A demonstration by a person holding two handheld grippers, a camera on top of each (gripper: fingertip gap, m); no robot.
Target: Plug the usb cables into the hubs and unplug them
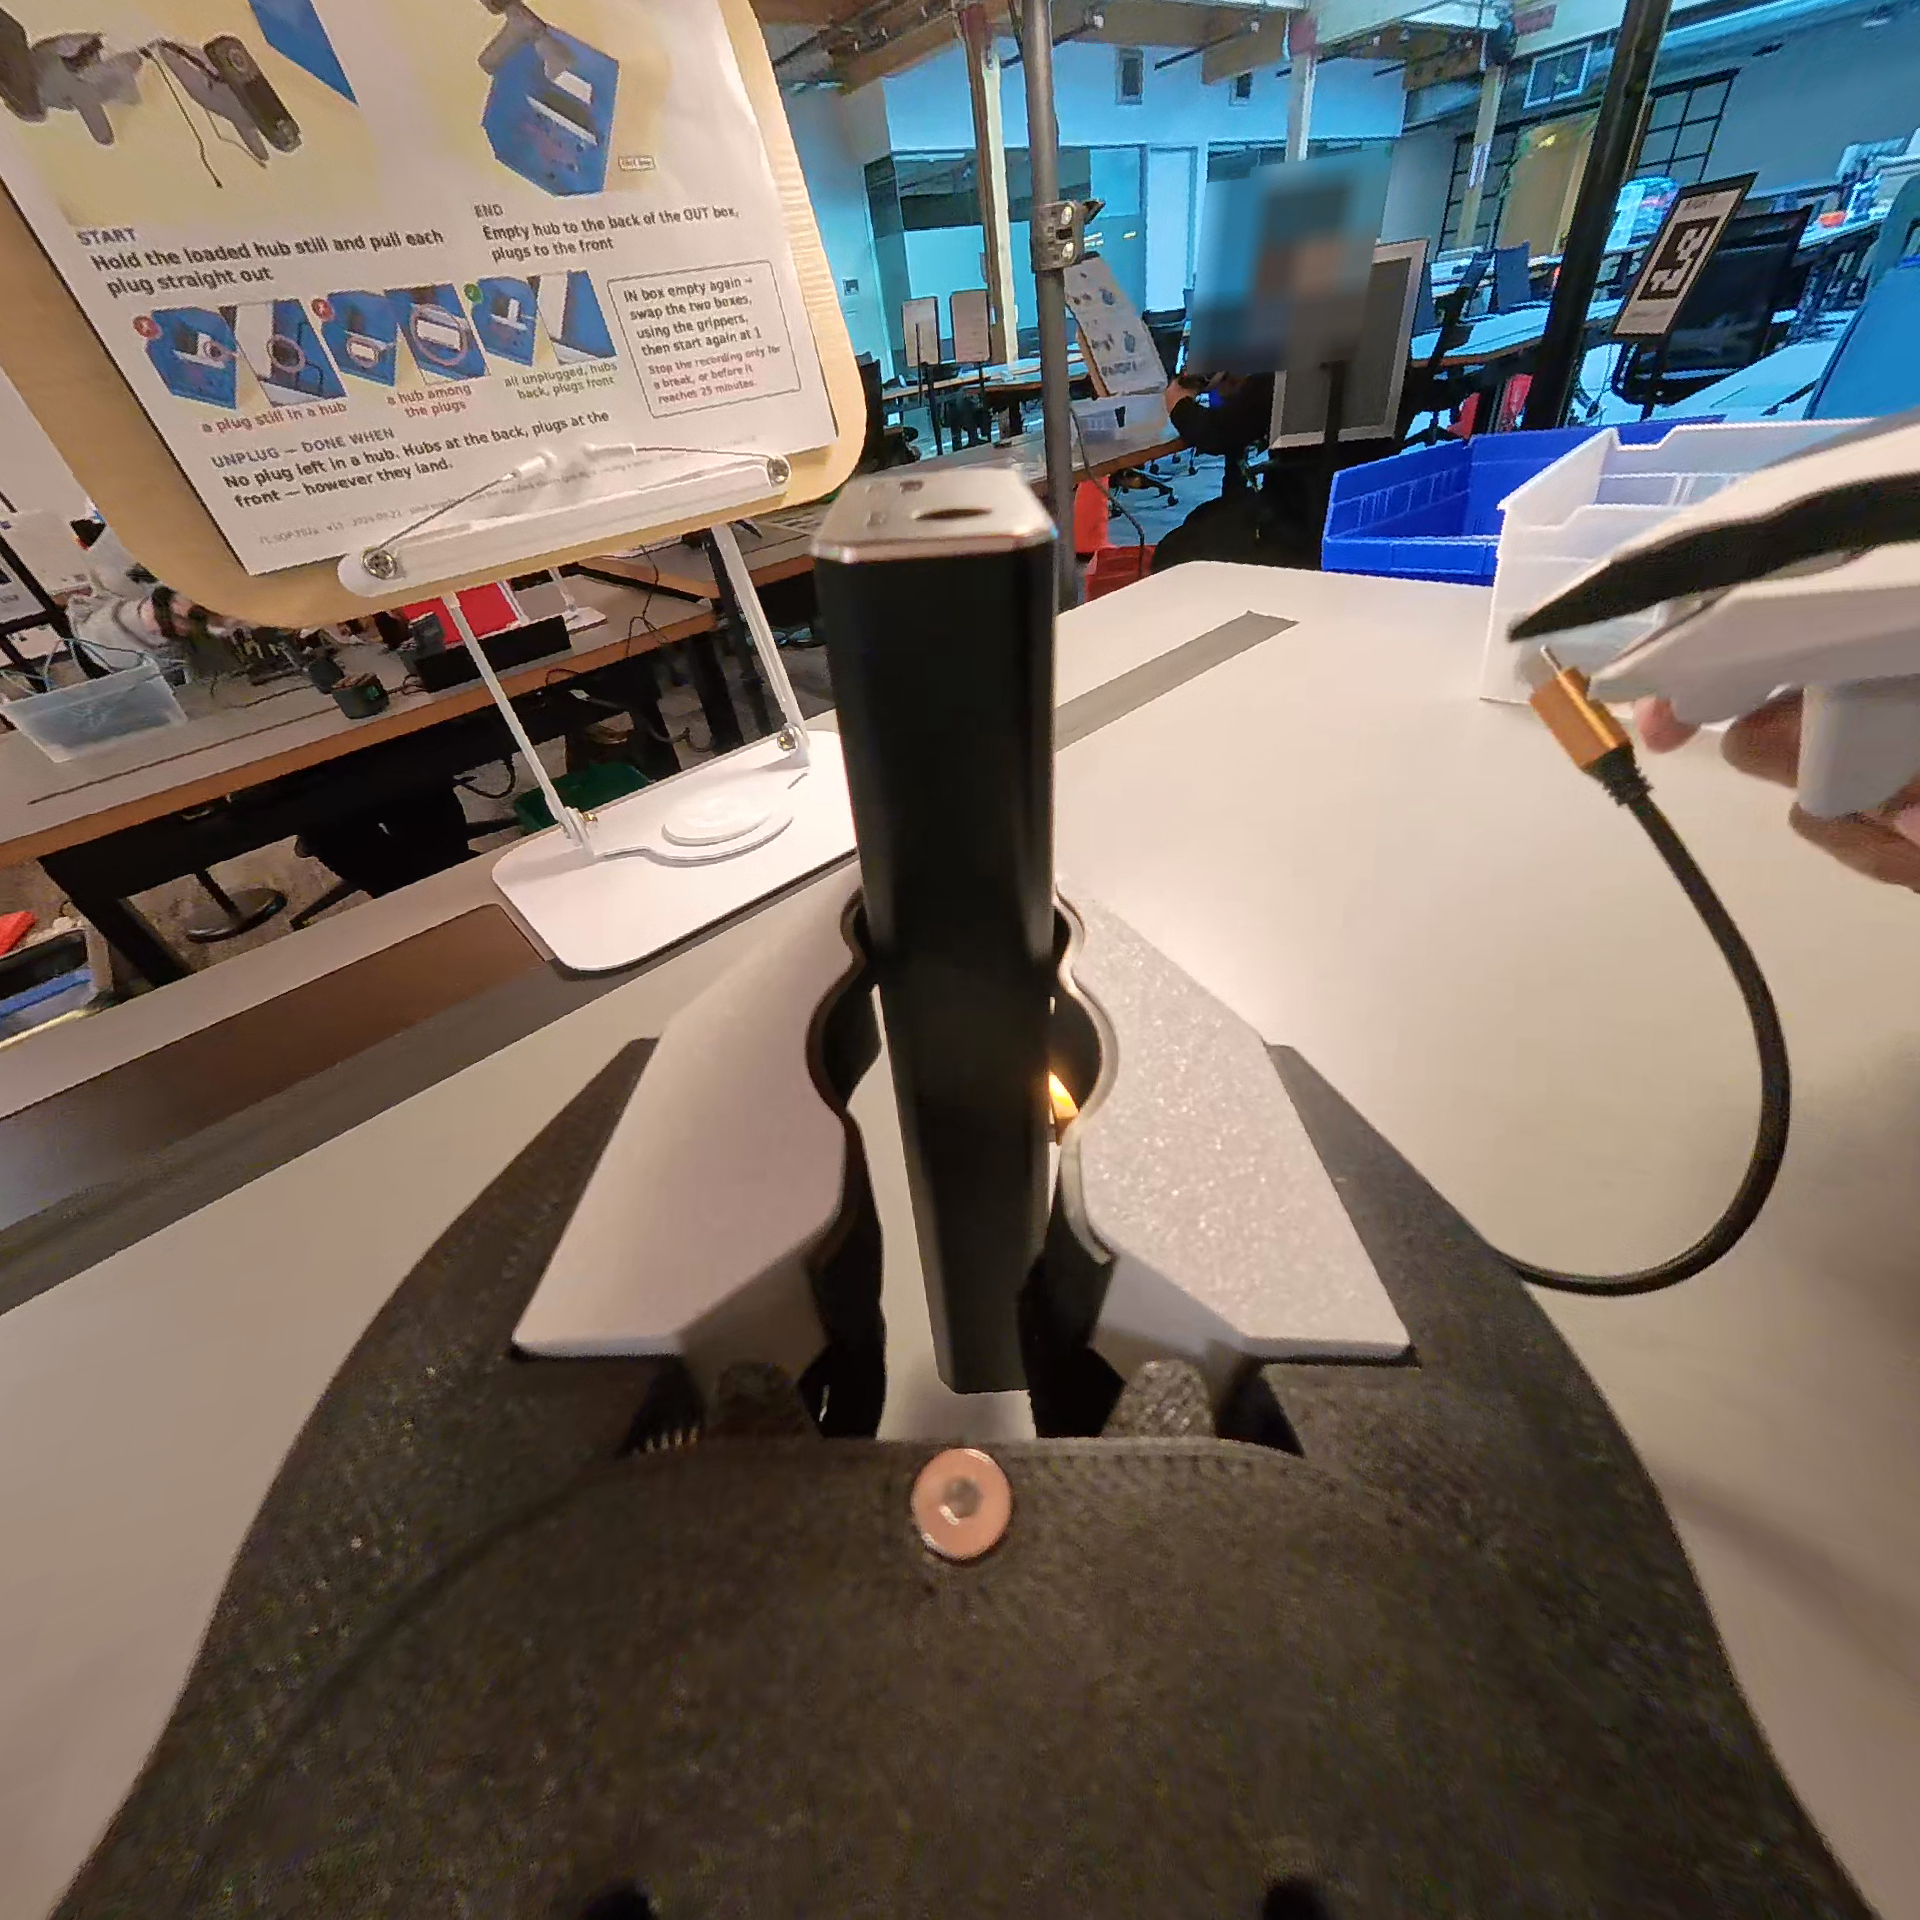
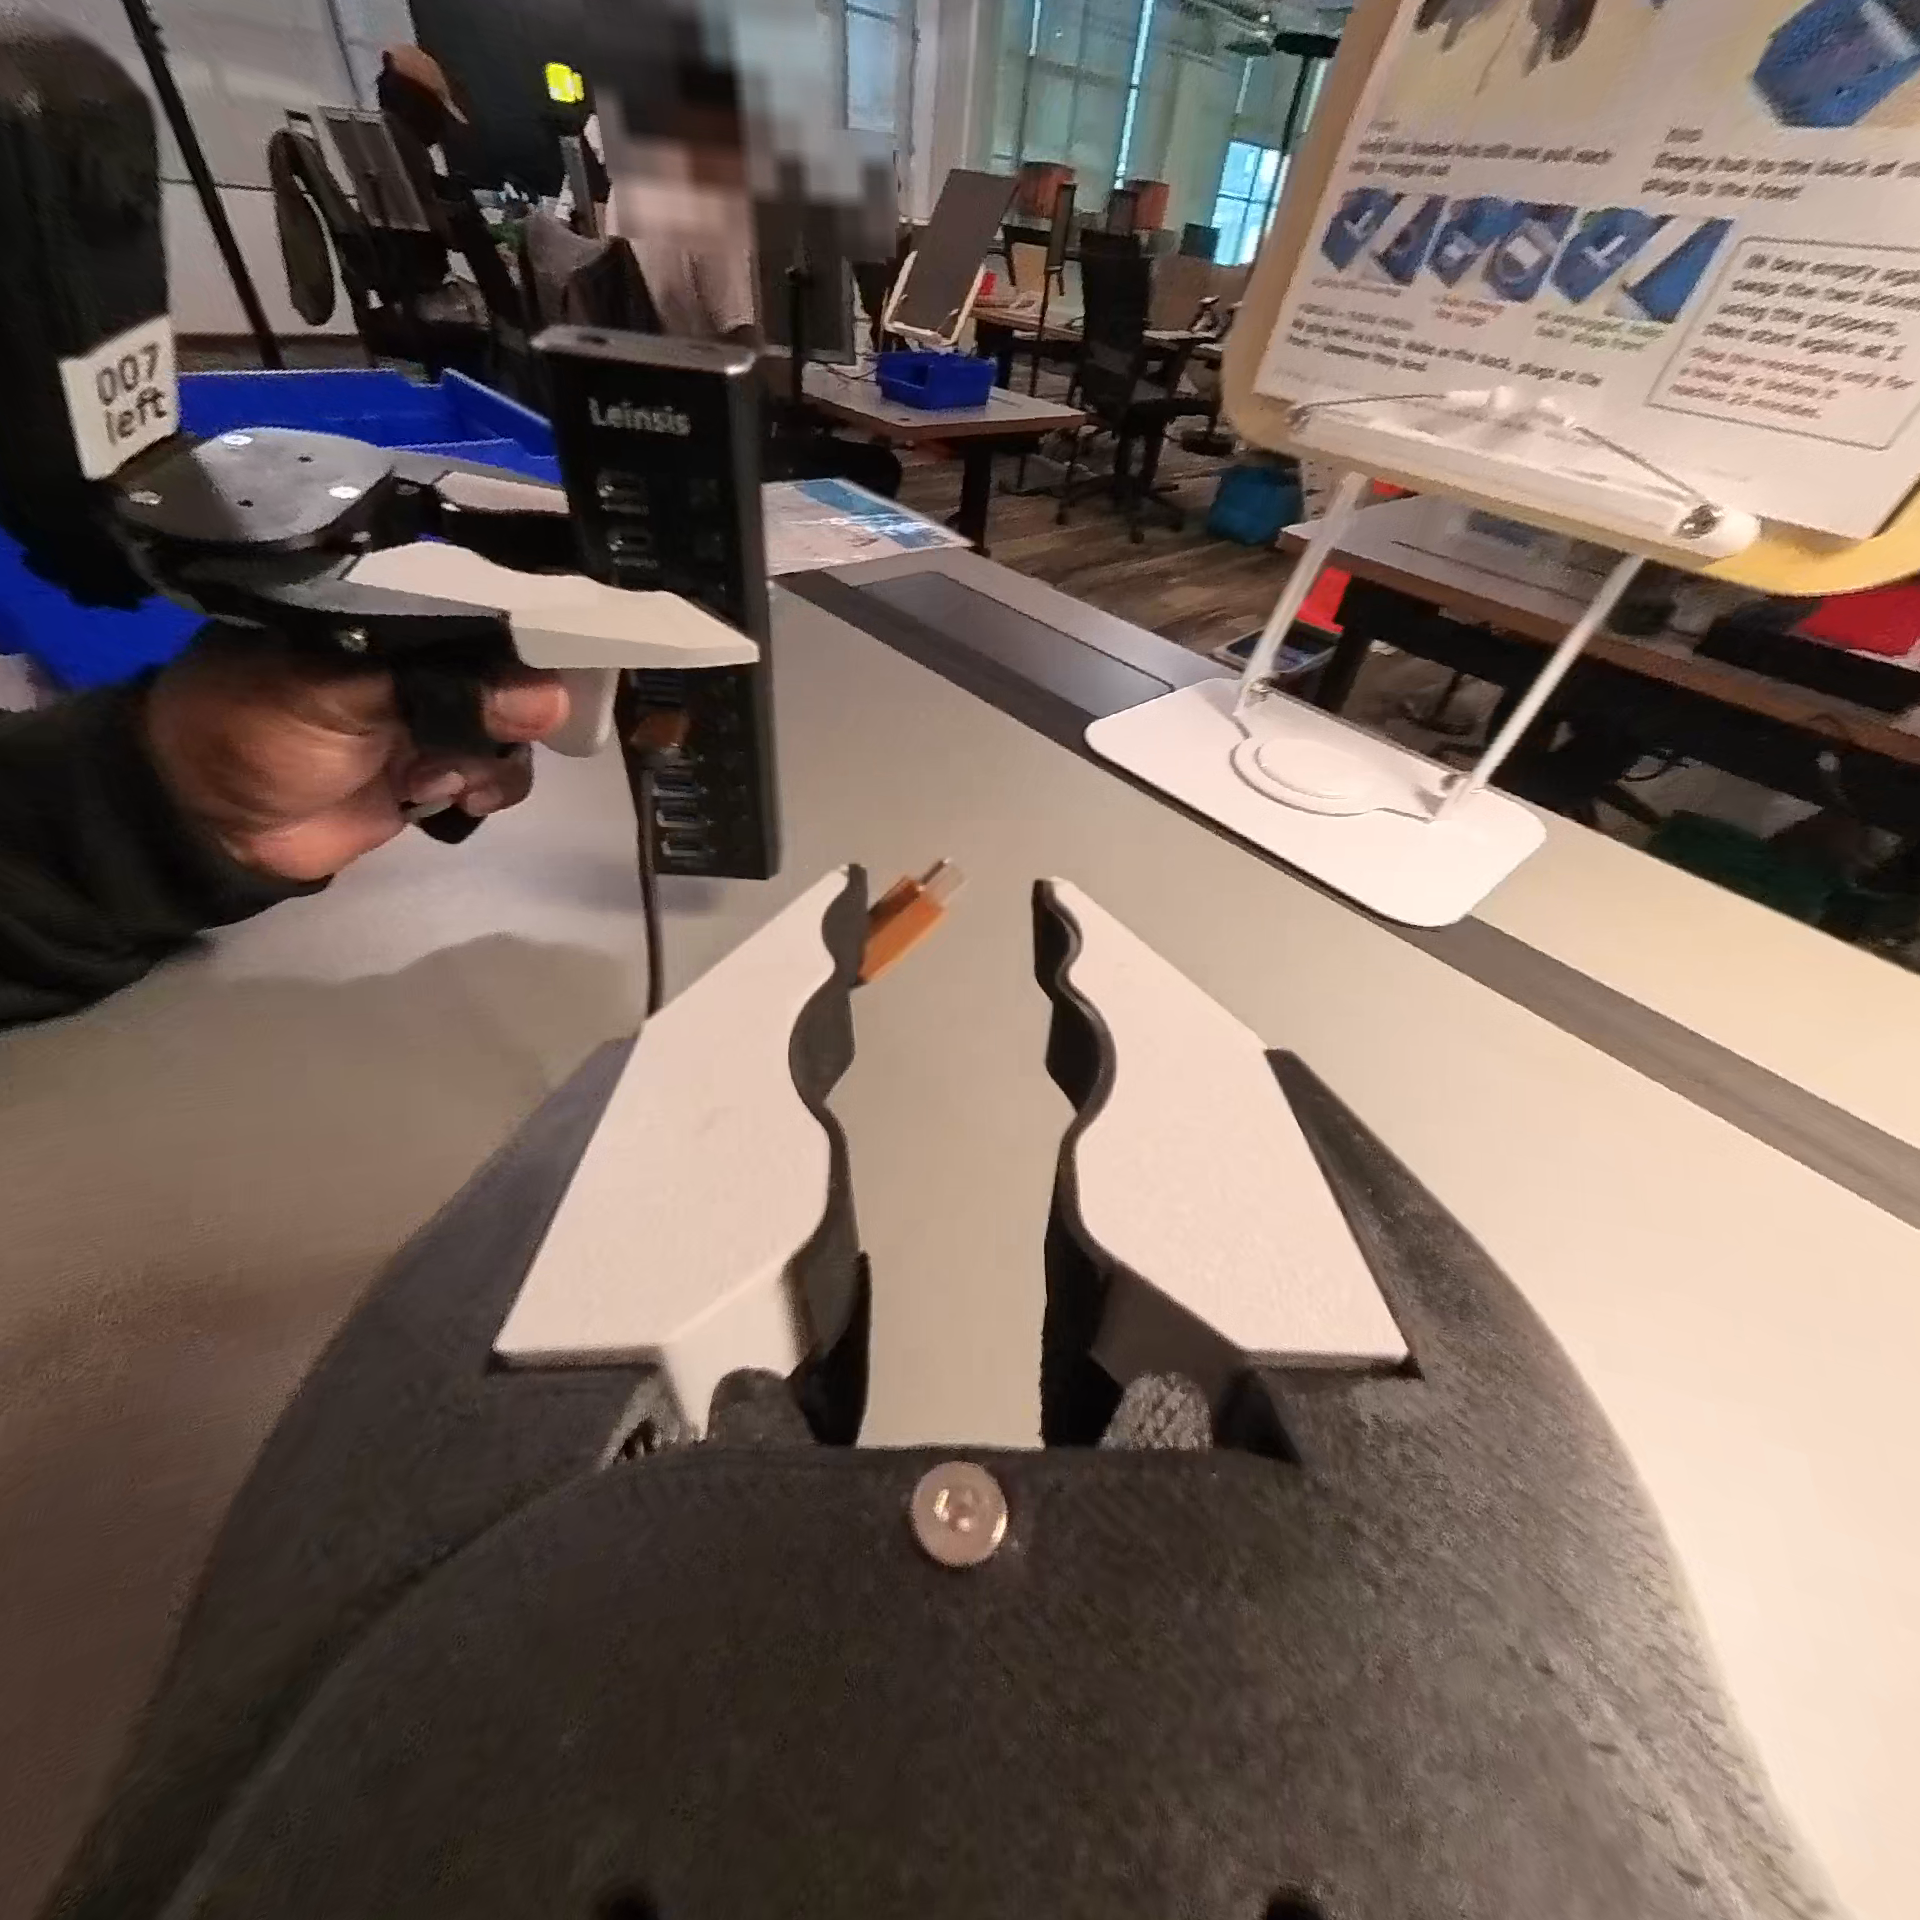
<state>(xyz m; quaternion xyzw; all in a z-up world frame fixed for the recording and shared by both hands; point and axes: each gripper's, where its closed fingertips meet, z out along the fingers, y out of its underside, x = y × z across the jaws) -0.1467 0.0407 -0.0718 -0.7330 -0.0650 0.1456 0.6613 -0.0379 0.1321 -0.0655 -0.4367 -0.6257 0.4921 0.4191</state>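
One orange-sleeved USB plug (image 2: 904,925), unclamped between the parted jaws of the right hand-held gripper (image 2: 948,883), could drop, while the left hand-held gripper (image 1: 961,920) grips the slim black rectangular hub (image 1: 925,675).

Instruction sheet (image 1: 416,260) on white stand (image 2: 1320,800); blue bin (image 1: 1403,509) beside white tray (image 1: 1558,561), far table edge.

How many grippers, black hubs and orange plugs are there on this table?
Grippers: 2, the left gripper and the right gripper
Black hubs: 1, the hub held upright in the left gripper
Orange plugs: 2, the loose plug at the right gripper's tip and the plugged-in plug in the hub
Total: 5
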